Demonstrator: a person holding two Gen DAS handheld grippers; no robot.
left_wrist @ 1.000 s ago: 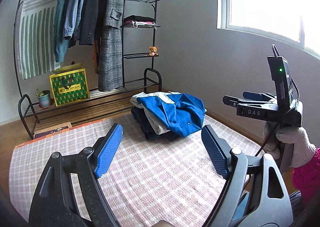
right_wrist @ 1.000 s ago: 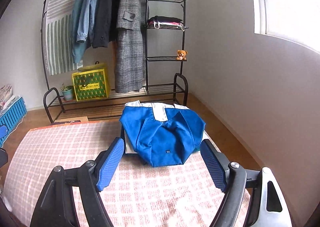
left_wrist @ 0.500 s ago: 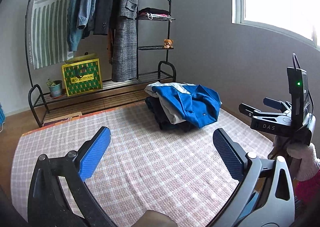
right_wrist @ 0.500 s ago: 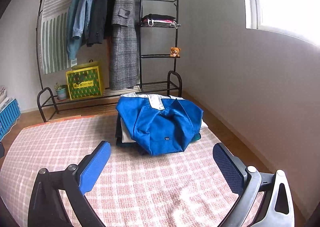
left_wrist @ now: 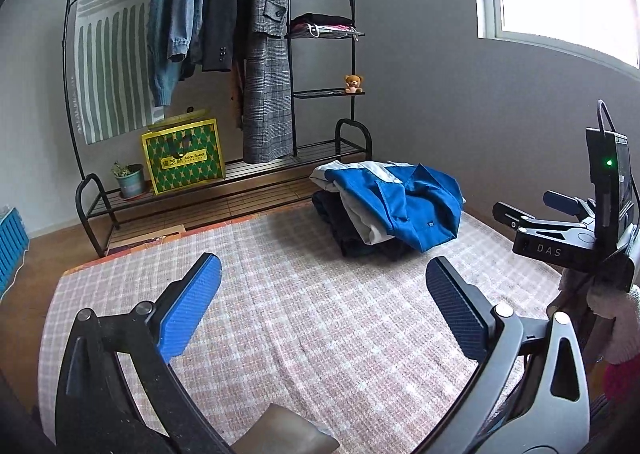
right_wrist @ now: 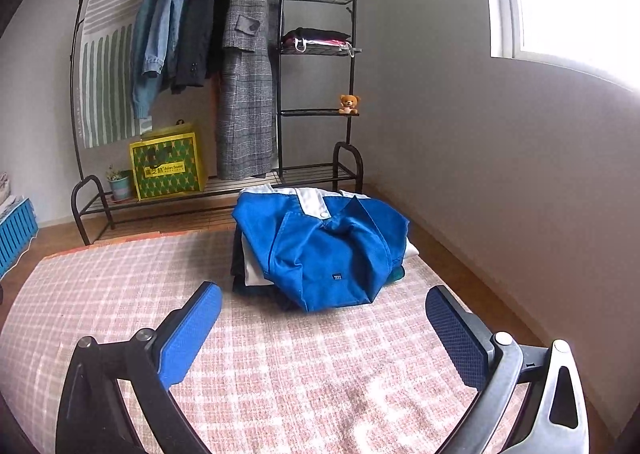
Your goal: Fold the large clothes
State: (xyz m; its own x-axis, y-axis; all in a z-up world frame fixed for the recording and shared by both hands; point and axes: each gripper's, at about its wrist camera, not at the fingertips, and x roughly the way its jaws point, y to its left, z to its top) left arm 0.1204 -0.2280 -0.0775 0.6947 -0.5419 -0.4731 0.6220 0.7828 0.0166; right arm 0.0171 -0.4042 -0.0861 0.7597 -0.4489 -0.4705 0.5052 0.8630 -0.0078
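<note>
A folded blue and white jacket point(left_wrist: 404, 201) lies on top of a stack of folded dark and light clothes at the far right of the pink checked rug point(left_wrist: 304, 318). It also shows in the right wrist view point(right_wrist: 332, 250). My left gripper point(left_wrist: 322, 304) is open and empty, held above the rug well short of the stack. My right gripper point(right_wrist: 322, 328) is open and empty, just in front of the stack; it also shows at the right edge of the left wrist view point(left_wrist: 536, 209).
A black clothes rack point(left_wrist: 320, 65) with hanging coats, shelves, a green and yellow bag point(left_wrist: 184, 157) and a small potted plant point(left_wrist: 130, 179) stands against the far wall. A blue crate point(left_wrist: 12, 242) sits at the left. The grey wall point(right_wrist: 500, 173) runs close along the right.
Both grippers have opened wider and pulled back a little from the clothes stack. The stack itself has not moved.
</note>
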